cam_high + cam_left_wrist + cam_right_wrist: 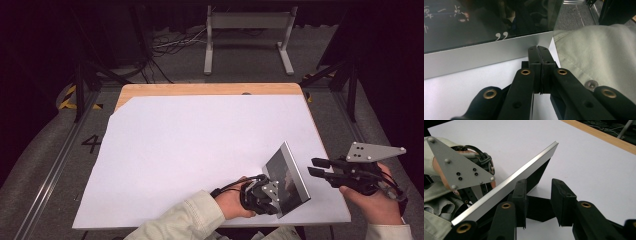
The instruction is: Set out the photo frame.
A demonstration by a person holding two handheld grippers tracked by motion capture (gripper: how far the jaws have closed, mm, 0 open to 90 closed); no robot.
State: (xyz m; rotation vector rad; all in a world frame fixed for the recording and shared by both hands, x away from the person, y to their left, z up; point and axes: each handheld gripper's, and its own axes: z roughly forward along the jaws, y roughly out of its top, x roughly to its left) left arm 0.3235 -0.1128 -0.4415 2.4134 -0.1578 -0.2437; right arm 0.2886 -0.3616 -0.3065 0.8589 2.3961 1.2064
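Note:
A silver picture frame [289,177] with dark glass stands tilted on the white sheet near the front right. My left gripper [267,192] is in front of it. In the left gripper view this gripper [538,50] has its jaws pressed together, tips against the frame's silver border [486,53], nothing visible between them. My right gripper [316,167] hovers open just right of the frame, behind it. In the right gripper view its open jaws [541,202] flank the frame's black back support [540,213], with the silver edge [524,172] running diagonally past the left jaw.
A white sheet [200,145] covers the wooden table [200,89]. Beyond the table stand a grey metal stand [248,40] and loose cables [170,42] on the floor. The left gripper's grey plate [456,167] and a pale sleeve [599,57] sit near the frame.

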